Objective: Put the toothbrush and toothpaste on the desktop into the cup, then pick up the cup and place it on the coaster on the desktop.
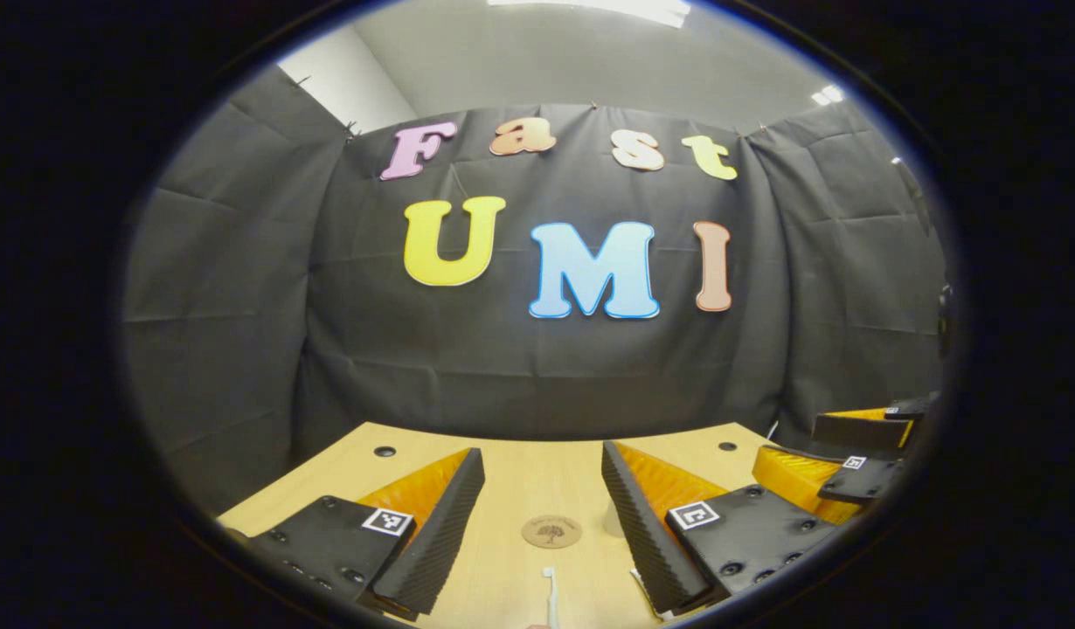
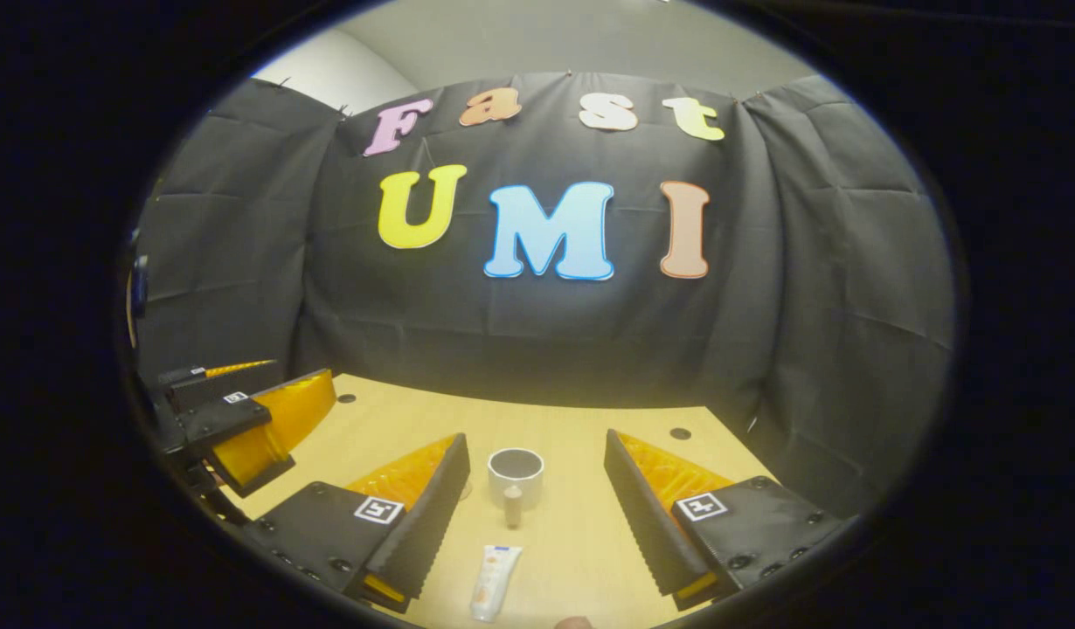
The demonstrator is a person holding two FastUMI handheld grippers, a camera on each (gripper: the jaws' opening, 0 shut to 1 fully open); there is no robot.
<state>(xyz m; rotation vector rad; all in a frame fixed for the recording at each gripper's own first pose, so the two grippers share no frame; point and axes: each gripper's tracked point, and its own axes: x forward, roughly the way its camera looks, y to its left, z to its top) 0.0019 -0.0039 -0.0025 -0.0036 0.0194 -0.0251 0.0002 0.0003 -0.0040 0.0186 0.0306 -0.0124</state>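
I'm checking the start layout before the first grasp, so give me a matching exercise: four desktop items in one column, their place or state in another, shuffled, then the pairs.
Things
1. toothbrush
2. toothpaste
3. cup
4. coaster

Places or states
A. stands upright, nothing seen inside, handle toward the right gripper's camera
B. round disc lying flat between the left gripper's fingers
C. lies flat just in front of the cup, nearer the right gripper
D. thin and white, lying nearer the camera than the coaster

Pairs: 1-D, 2-C, 3-A, 4-B

White toothbrush (image 1: pixel 551 596) lies flat near the surface's front edge; round coaster (image 1: pixel 551 531) beyond it. White cup (image 2: pixel 515 474) upright; toothpaste (image 2: pixel 494 581) tube flat before it.
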